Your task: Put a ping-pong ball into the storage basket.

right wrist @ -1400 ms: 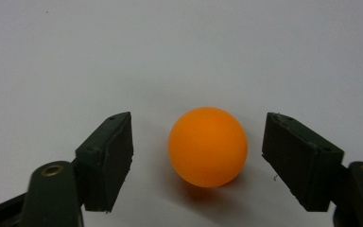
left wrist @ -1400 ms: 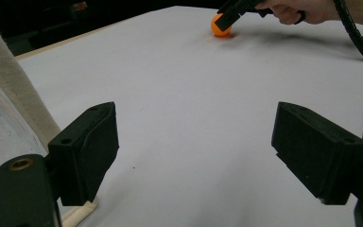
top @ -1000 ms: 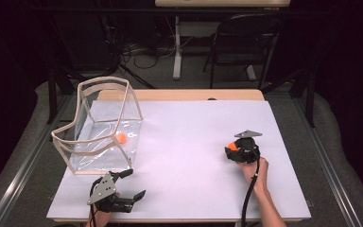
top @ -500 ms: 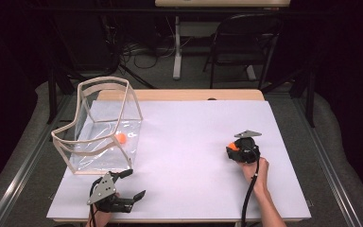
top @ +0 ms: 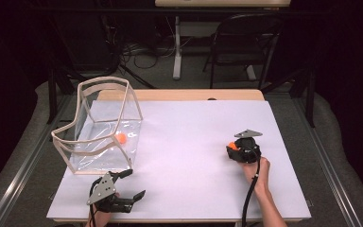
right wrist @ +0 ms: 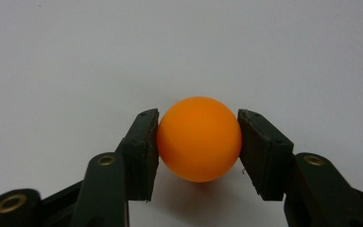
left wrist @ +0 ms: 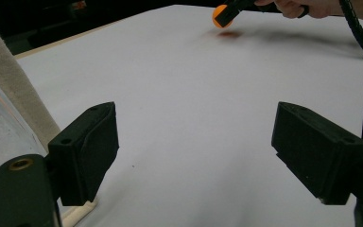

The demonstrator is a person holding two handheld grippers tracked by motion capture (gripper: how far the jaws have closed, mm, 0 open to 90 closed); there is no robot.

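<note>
Orange ball point(right wrist: 199, 139) is pinched btwn the right gripper point(top: 237, 150) pads on the white table point(top: 189, 142), right side. Lift straight up, keep squeeze light, then carry to the clear bin point(top: 105, 124) w/ the other ball point(top: 120, 137). Left gripper point(top: 131, 183) gapes wide, holding nothing.

The ball point(right wrist: 199, 138) is a small, smooth, plain orange sphere. It sits squarely between the pads of the right gripper point(right wrist: 199, 142), one black pad pressed against each side at mid-height, with its top rising a little above the pad tips. In the high view the ball point(top: 233, 146) shows as an orange spot at the front of that gripper point(top: 234, 150), on its left side. Seen from the left gripper view, the ball point(left wrist: 219, 15) is just above the white table point(left wrist: 194, 94), a faint orange glow beneath it.
</note>
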